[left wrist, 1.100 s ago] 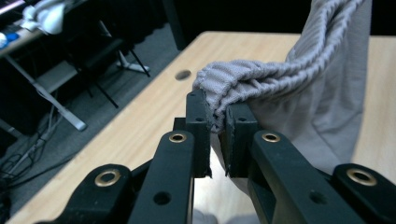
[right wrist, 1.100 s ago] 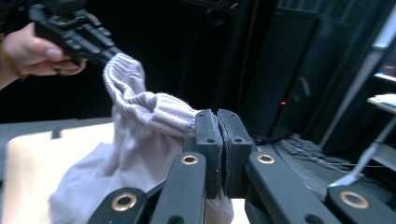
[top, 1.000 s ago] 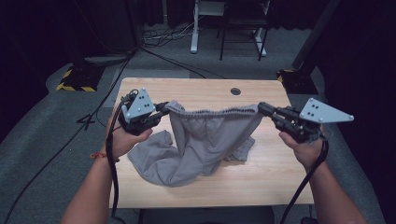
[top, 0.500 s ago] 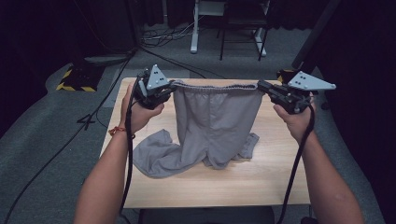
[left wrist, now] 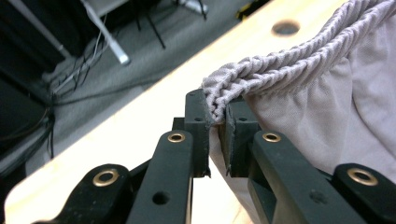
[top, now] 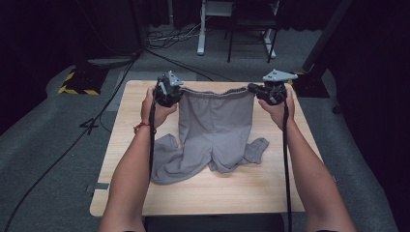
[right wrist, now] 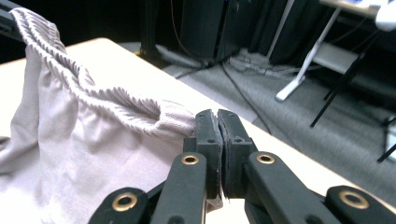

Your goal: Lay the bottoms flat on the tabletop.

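A pair of grey shorts (top: 215, 128) hangs stretched between the two grippers over the far half of a wooden table (top: 135, 193), its gathered waistband (top: 215, 93) pulled into a nearly straight line toward twelve o'clock in the high view. The left gripper (top: 178, 93) sits at about ten o'clock of the shorts and is clamped on the left end of the waistband; in the left gripper view its jaws pinch the ribbed elastic (left wrist: 261, 74) between them, with the cloth falling away toward three o'clock. The right gripper (top: 252, 89) sits at about two o'clock of the shorts and is likewise closed on the right end of the waistband; in the right gripper view the ribbed edge (right wrist: 140, 112) runs off toward ten o'clock from jaws pressed tight together on it. Below the waistband the cloth drops down to the table, where the two legs lie crumpled on the wood, one spreading toward seven o'clock, the smaller one toward four o'clock. The person's forearms come in from six o'clock, one on either side of the shorts. A round hole (left wrist: 286, 28) in the table shows just beyond the waistband in the left gripper view.
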`<state>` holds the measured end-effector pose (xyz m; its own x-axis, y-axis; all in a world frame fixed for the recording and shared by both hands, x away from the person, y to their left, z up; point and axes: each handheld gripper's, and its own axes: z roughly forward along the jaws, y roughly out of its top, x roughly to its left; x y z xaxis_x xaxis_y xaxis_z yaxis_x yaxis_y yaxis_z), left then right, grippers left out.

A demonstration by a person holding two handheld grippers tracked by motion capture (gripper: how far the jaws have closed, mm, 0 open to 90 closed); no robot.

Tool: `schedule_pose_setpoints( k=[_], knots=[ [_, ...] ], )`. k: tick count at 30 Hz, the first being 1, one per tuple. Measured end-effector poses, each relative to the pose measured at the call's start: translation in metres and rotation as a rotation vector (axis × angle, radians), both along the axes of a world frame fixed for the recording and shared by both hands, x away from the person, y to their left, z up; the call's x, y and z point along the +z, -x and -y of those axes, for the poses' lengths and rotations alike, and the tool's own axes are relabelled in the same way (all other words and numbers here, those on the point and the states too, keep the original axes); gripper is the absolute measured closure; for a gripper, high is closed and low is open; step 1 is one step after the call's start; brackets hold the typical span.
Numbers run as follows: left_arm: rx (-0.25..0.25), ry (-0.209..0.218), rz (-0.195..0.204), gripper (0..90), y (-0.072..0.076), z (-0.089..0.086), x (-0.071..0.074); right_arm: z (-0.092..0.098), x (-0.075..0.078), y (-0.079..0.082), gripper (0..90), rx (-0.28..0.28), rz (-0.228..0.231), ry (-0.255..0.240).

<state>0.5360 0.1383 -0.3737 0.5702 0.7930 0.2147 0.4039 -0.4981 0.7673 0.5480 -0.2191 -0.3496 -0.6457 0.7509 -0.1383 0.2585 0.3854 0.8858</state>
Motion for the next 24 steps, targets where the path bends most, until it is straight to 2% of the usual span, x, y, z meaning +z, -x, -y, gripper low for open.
schedule_pose_setpoints(
  k=[2, 3, 4, 10, 13, 15, 16, 17, 19, 20, 22, 24],
  knots=[
    [0.017, -0.006, -0.02, 82.4, -0.007, 0.002, -0.012, -0.004, -0.012, -0.01, 88.4, -0.008, -0.024, 0.019],
    [0.025, -0.004, -0.034, 82.4, -0.01, 0.002, -0.017, -0.007, -0.023, -0.019, 88.4, -0.016, -0.048, 0.026],
    [0.03, -0.004, -0.045, 82.4, -0.013, 0.002, -0.022, -0.007, -0.023, -0.019, 88.4, -0.016, -0.048, 0.026],
    [0.062, -0.015, -0.099, 82.1, -0.027, 0.008, -0.05, -0.012, -0.05, -0.035, 88.3, -0.039, -0.098, 0.062],
    [0.078, -0.04, -0.128, 79.6, -0.032, 0.012, -0.063, -0.013, -0.065, -0.042, 86.9, -0.062, -0.124, 0.079],
    [0.113, -0.055, -0.15, 73.7, -0.036, 0.014, -0.072, -0.015, -0.075, -0.046, 75.4, -0.097, -0.138, 0.094],
    [0.126, -0.055, -0.16, 70.9, -0.037, 0.013, -0.074, -0.014, -0.078, -0.048, 74.3, -0.113, -0.148, 0.09],
    [0.133, -0.045, -0.163, 66.5, -0.037, 0.012, -0.077, -0.014, -0.082, -0.049, 70.2, -0.112, -0.156, 0.092],
    [0.14, -0.042, -0.184, 59.9, -0.037, 0.008, -0.079, -0.013, -0.087, -0.05, 60.6, -0.117, -0.162, 0.132],
    [0.141, -0.043, -0.188, 56.5, -0.035, 0.005, -0.08, -0.012, -0.089, -0.049, 60.2, -0.12, -0.172, 0.138],
    [0.134, -0.031, -0.191, 44.7, -0.03, -0.002, -0.079, -0.006, -0.09, -0.044, 56.4, -0.1, -0.175, 0.136],
    [0.097, -0.01, -0.194, 41.0, -0.019, -0.011, -0.078, 0.003, -0.09, -0.034, 54.3, -0.059, -0.184, 0.12]
  ],
)
